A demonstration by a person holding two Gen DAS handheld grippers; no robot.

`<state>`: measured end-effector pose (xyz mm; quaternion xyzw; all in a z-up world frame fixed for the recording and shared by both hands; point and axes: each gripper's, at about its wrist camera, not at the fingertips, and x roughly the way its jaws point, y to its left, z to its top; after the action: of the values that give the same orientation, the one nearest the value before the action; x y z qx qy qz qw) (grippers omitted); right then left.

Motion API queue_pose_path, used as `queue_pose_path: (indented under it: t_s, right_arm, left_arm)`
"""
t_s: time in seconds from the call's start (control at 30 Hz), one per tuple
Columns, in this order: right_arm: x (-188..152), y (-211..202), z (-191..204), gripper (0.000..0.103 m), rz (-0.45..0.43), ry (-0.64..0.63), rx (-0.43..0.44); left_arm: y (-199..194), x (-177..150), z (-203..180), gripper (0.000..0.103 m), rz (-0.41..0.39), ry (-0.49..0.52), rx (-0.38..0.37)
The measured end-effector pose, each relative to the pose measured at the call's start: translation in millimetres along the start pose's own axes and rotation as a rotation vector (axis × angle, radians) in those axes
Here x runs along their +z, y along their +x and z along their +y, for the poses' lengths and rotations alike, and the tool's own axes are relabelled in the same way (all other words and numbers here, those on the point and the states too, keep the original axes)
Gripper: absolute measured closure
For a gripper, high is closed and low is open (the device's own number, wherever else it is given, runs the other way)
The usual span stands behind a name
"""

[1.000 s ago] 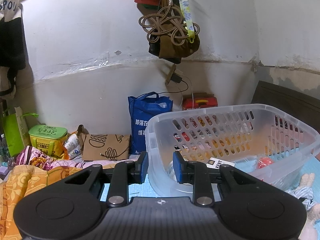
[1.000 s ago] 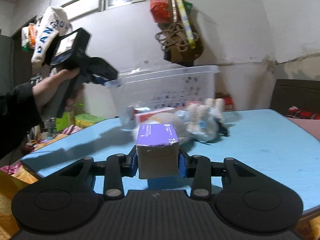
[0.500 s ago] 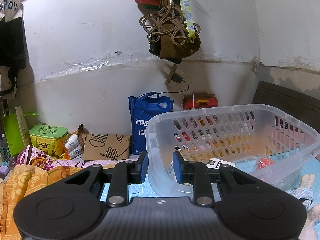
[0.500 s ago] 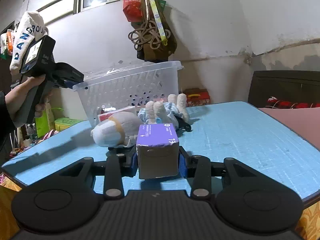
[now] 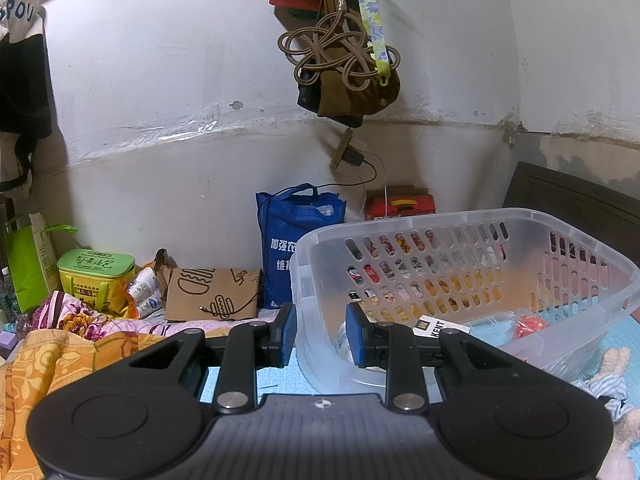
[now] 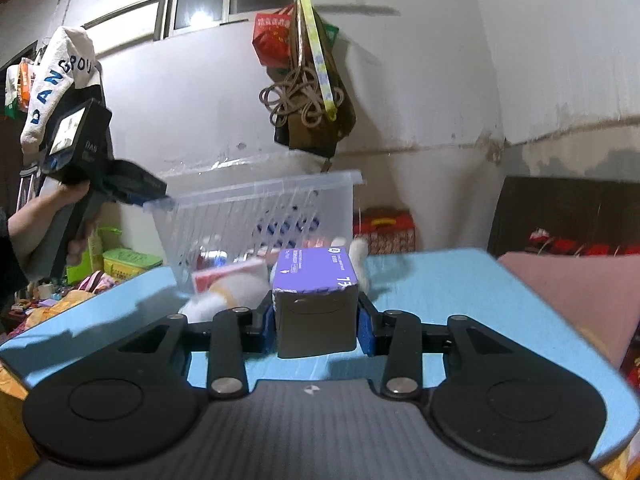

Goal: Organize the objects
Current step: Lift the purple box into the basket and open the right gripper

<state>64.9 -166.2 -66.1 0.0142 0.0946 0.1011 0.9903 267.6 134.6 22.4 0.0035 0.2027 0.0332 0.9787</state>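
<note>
The right gripper [image 6: 316, 320] pinches the box [image 6: 316, 304] above the desk [image 6: 460, 280]. The left gripper [image 5: 318, 334] pinches the basket [image 5: 460, 272] rim, tipping it at 11 o'clock. That thin-rim hold could slip, spilling the contents.

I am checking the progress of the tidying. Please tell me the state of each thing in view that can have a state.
Left gripper: shut on the rim of the basket.
Clear plastic slotted basket: tilted, one end lifted, some items inside.
Right gripper: shut on the box.
Purple-topped cardboard box: closed, held above the blue table.
White plush toy: lying on the table, outside the basket.
</note>
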Motion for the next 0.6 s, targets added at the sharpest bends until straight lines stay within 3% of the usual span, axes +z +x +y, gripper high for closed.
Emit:
queue_pose_path:
  t_s: [0.3, 0.43, 0.6]
  right_arm:
    - [9, 7, 2, 0.060, -0.001, -0.011, -0.007]
    - [36, 6, -2, 0.060, -0.070, -0.043, -0.034]
    - [81, 30, 0, 0.060, -0.097, -0.072, 0.001]
  left_arm:
    - [0, 1, 1, 0.071, 0.002, -0.002, -0.001]
    - [1, 1, 0, 0.071, 0.003, -0.002, -0.001]
    - [0, 0, 0, 0.071, 0.004, 0.000, -0.004]
